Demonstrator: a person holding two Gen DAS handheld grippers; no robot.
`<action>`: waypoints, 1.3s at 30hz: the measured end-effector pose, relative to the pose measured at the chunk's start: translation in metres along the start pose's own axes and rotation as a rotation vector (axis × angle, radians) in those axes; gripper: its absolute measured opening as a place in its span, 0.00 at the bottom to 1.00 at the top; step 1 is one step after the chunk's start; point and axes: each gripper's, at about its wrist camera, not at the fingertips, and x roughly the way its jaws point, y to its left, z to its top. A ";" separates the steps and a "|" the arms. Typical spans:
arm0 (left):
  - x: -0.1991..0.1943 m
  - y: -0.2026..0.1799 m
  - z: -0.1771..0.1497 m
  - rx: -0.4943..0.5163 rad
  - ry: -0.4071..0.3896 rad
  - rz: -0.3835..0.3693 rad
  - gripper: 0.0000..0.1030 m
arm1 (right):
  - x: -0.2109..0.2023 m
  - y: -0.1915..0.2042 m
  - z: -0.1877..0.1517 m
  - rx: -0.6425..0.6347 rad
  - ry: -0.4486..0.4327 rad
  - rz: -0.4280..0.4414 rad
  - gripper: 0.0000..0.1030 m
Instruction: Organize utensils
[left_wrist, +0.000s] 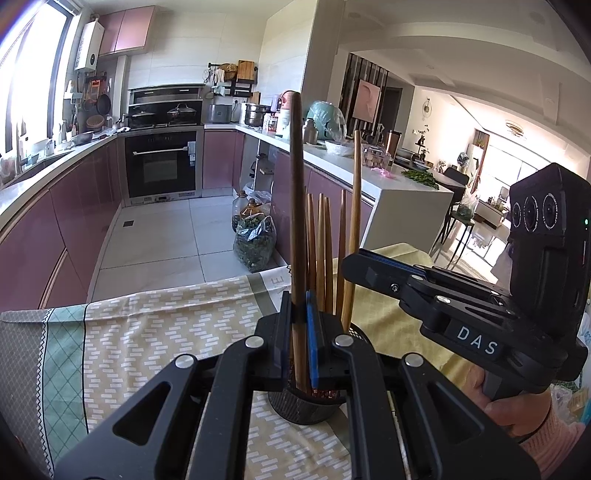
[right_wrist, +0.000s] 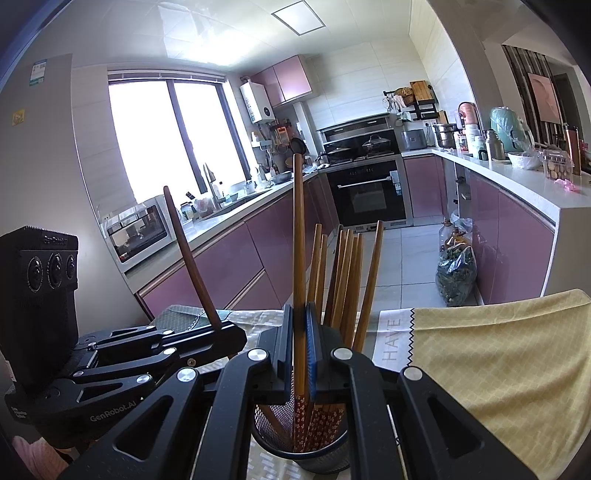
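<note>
Upright chopsticks crowding the mesh holder; left tool close beside; open cloth rightward.

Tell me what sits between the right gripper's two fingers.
In the right wrist view, the right gripper is shut on one chopstick, upright, its lower end inside the mesh holder among the other chopsticks.

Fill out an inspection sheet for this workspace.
Surface: table covered by patterned cloths.
Job's things: black mesh holder with upright chopsticks standing in it.
Clutter: nothing seen.
Grippers: left gripper, jaws shut on a dark chopstick; right gripper, jaws shut on a patterned chopstick; both are over the holder.
Cables: nothing seen.
Surroundings: kitchen with an oven and a bag of greens on the floor.
</note>
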 end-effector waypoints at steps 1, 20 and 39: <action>0.000 0.000 0.000 0.000 0.001 0.000 0.08 | 0.000 0.000 0.000 0.000 0.001 -0.001 0.05; 0.009 -0.003 -0.006 0.011 0.020 0.013 0.08 | 0.004 -0.001 -0.004 0.016 0.023 -0.007 0.05; 0.022 -0.007 -0.010 0.040 0.022 0.023 0.08 | 0.006 -0.004 -0.009 0.024 0.034 -0.010 0.05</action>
